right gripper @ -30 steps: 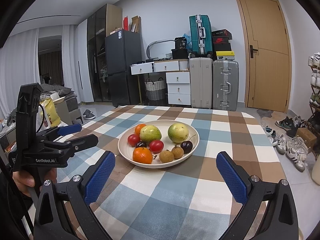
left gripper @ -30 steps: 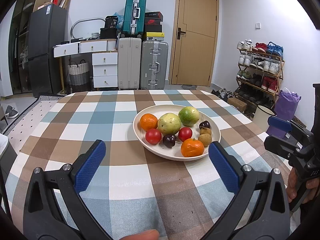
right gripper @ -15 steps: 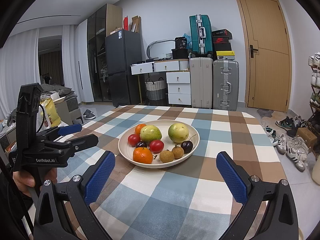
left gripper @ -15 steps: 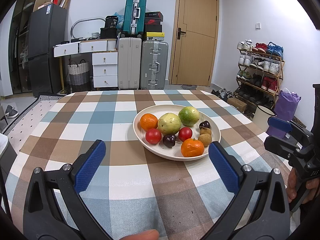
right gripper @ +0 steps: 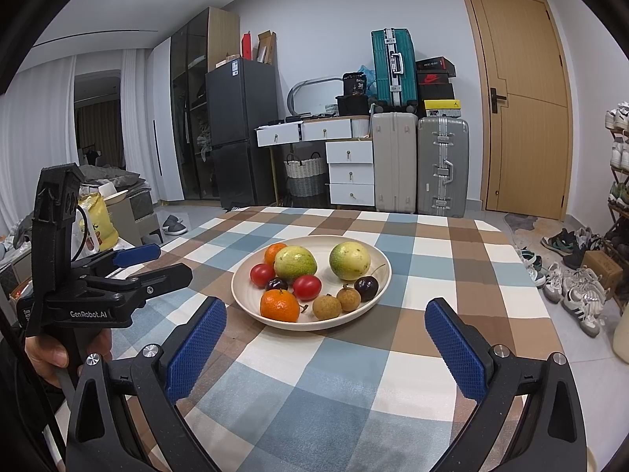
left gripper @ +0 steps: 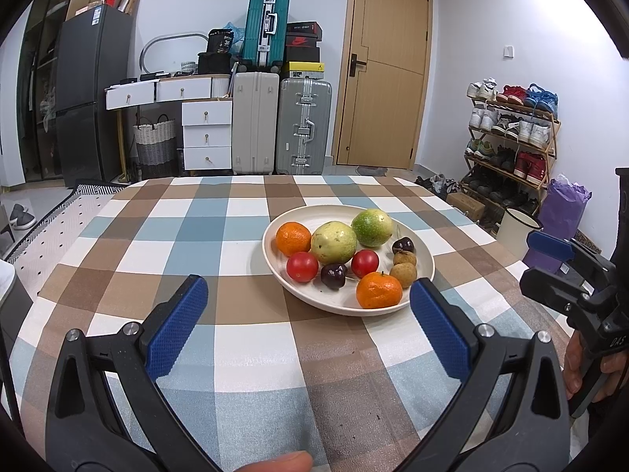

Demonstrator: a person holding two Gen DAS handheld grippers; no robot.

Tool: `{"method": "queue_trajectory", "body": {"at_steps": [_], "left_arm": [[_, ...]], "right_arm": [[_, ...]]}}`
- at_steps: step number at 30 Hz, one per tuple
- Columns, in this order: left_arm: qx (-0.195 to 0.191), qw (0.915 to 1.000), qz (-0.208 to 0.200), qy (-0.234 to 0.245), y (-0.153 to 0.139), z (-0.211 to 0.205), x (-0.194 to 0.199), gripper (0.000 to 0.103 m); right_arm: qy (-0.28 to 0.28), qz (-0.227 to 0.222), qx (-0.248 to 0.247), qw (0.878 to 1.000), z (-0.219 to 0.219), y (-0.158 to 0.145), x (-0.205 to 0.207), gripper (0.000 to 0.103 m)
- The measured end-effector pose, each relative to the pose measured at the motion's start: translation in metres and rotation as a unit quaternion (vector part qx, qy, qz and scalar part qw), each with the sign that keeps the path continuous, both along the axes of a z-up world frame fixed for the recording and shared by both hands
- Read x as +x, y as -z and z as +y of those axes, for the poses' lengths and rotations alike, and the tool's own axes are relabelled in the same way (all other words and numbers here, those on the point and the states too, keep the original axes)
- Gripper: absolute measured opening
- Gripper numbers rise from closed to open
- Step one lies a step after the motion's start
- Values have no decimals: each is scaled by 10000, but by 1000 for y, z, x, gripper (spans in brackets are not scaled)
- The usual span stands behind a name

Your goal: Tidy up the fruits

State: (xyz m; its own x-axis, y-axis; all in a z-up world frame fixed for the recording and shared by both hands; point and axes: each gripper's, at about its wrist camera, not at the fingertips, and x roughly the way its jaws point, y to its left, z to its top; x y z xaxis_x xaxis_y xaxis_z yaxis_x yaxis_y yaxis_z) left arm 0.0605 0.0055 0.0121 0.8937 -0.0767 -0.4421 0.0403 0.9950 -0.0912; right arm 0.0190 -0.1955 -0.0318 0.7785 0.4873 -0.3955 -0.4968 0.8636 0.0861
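Note:
A cream plate on the checked tablecloth holds mixed fruit: two oranges, two green-yellow round fruits, two red tomatoes, two dark cherries and two brown longans. My left gripper hovers open just short of the plate's near left side, nothing between its blue pads. My right gripper is open too, near the plate's front rim. Each gripper shows in the other's view at the edge, held by a hand.
The checked tablecloth covers the table around the plate. Beyond the far edge stand suitcases, white drawers, a dark fridge and a door. A shoe rack and a purple bag are to the right.

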Motion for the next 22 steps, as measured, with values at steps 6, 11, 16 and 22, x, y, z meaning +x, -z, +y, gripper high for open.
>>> {"method": "queue_trajectory", "body": {"at_steps": [6,11,16,22], "left_arm": [[4,10000,5,2,0,0,0,103],[9,10000,2,17,0,0,0,103],[12,10000,-15,23,1,-1,-1,103],[14,10000,5,16,0,0,0,103]], "right_arm": [[1,-3,2,10000,0,0,0,103],[6,-4,3,10000,0,0,0,103],[6,-5,2,10000,0,0,0,103],[1,-4,3,10000,0,0,0,103]]}}
